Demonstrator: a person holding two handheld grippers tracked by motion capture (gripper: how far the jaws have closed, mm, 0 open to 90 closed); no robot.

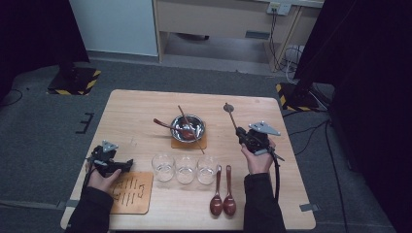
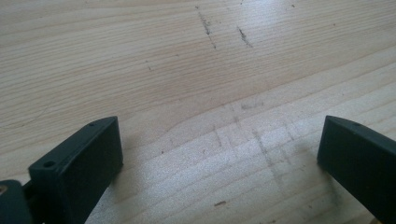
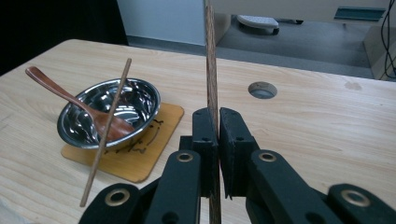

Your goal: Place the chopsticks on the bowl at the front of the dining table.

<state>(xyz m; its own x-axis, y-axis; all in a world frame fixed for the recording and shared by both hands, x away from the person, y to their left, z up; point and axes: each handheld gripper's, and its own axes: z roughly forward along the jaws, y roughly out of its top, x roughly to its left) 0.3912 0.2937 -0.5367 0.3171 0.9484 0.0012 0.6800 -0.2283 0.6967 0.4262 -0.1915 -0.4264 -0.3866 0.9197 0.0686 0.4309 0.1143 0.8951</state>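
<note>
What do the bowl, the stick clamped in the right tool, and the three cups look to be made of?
Bowl: polished metal, likely steel, with mirror-like reflections inside. Stick: probably unpainted wood, brown with visible grain, matte; the right tool is shut on it. Cups: clear glass or plastic, since the table shows through them; which of the two is unclear.

landmark: steel bowl (image 1: 187, 127), near table (image 1: 136, 104) centre, resting on a coaster (image 1: 200, 143). in the bowl: a spoon (image 1: 171, 127) and a chopstick (image 1: 191, 129), both leaning over the rim. before the bowl: three glasses (image 1: 185, 168) in a row. before and right: two spoons (image 1: 222, 191) side by side. before and left: an engraved board (image 1: 131, 192). right of the bowl: a second chopstick (image 1: 232, 118), in the right gripper (image 1: 241, 136).
</note>
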